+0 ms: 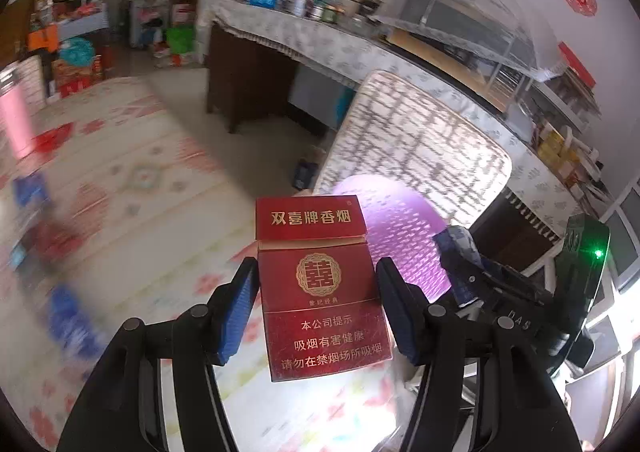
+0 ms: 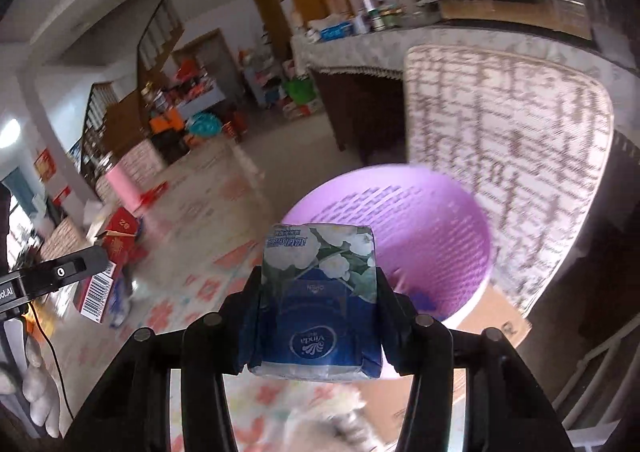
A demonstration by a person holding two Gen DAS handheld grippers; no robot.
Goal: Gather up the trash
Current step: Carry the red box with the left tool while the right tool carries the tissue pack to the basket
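1. In the left wrist view, the left gripper is clenched on a red cigarette pack, its blue pads pressed to the pack's two sides; the pack stands upright with its lid slightly raised.
2. The pack hides part of the purple basket behind it, and the floor mat to the left is smeared by blur, so the small blue and red things lying there cannot be identified.
3. Gold writing on the pack reads 双喜牌香烟 on the lid, a double-happiness emblem below, then 本公司提示 and 吸烟有害健康.
4. In the right wrist view, the right gripper grasps a blue tissue packet printed with white flowers, held in front of the purple basket, whose near rim it covers.
5. The packet's print is upside down: "Vinda" in an oval and a small "OPEN" tab.
6. The cluttered counter behind carries tins and boxes too small to read; a patterned mattress leans against it.
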